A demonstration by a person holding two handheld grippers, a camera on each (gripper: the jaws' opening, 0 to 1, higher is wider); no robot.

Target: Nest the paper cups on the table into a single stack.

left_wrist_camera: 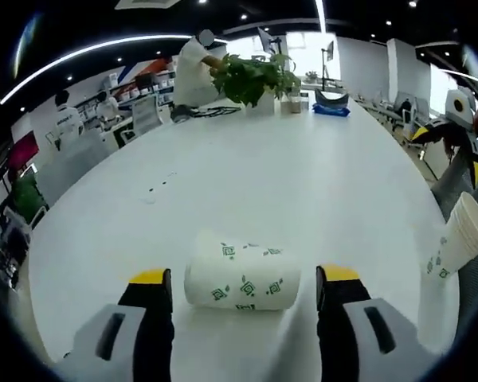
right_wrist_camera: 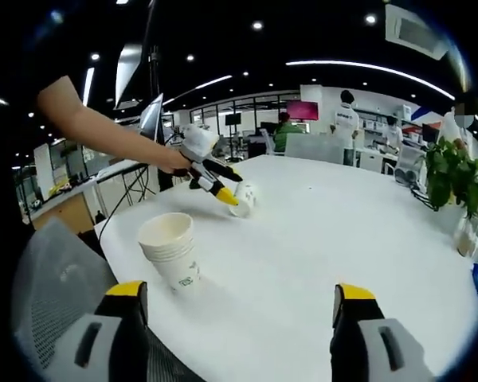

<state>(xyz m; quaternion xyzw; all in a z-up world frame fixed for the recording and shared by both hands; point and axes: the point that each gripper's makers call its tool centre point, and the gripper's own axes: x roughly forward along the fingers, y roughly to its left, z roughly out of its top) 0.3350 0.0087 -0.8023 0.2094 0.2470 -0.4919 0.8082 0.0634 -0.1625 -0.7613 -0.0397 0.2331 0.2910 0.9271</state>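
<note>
Left gripper view: a single paper cup (left_wrist_camera: 243, 280), white with small green marks, lies on its side on the white tabletop (left_wrist_camera: 303, 191), between the two yellow-tipped jaws of the left hand-held gripper (left_wrist_camera: 244, 288). The jaws stand wide apart, touching nothing. At the right edge a stack of cups (left_wrist_camera: 460, 239) stands near the tabletop's rim. A leafy plant (left_wrist_camera: 255, 77) sits at the far end.

A cup like this is likely very light and thin-walled — easy to crush or send rolling — so a gentle squeeze across the middle of its side seems the safest hold.

Right gripper view: the right hand-held gripper (right_wrist_camera: 243, 306) is also wide open and empty, its jaws framing bare tabletop. The stack of cups stands upright ahead to the left, mouth up. Beyond it a person's arm (right_wrist_camera: 95, 127) holds the left hand-held gripper around the lying cup — not yet closed.
</note>
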